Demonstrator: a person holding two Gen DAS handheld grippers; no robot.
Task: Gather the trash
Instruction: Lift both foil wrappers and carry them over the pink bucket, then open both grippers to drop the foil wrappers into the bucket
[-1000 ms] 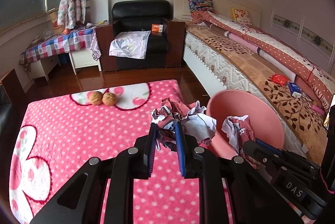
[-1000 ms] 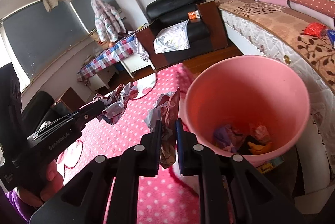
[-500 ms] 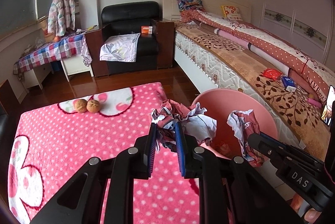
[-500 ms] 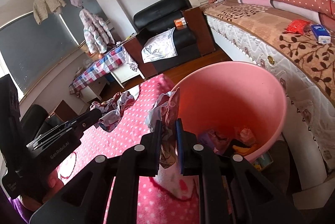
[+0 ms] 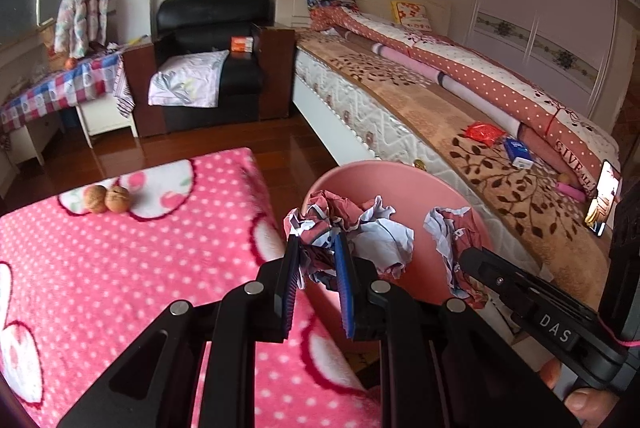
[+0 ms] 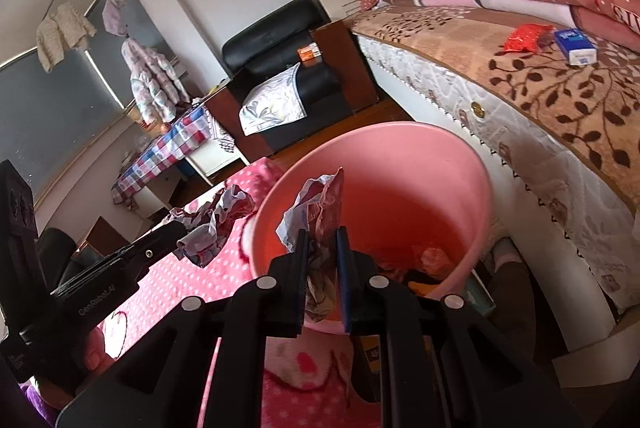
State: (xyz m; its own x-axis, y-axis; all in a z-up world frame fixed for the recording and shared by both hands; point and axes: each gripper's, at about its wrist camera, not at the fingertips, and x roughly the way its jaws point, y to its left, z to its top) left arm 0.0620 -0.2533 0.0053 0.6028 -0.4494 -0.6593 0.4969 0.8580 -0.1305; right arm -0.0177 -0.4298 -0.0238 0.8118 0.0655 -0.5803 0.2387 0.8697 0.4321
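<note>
Two crumpled paper wads are being held at the pink bucket [image 5: 404,184], one in each gripper. The left gripper [image 5: 318,264] is clamping its jaws on a red-and-white crumpled paper wad [image 5: 352,228], which is sitting at the bucket's 9 o'clock rim, partly over the opening. The right gripper [image 6: 322,268] is pinching its jaws on a second crumpled paper wad [image 6: 320,212], and that wad is hanging over the bucket's opening near the 7 o'clock edge of the rim in the right wrist view. In the left wrist view the same second wad is showing at 3 o'clock of the first, just beside it, over the bucket. Scraps of trash [image 6: 430,260] are lying on the bucket's bottom. The bucket is standing on the floor between the bed [image 5: 460,108] and the worktop, which is wearing a pink polka-dot cloth [image 5: 120,248]. Two walnuts [image 5: 106,198] are resting side by side on that cloth toward 10 o'clock from the left gripper, well apart from it. A red packet [image 6: 526,36] and a blue box [image 6: 574,46] are lying next to each other on the bed.
</note>
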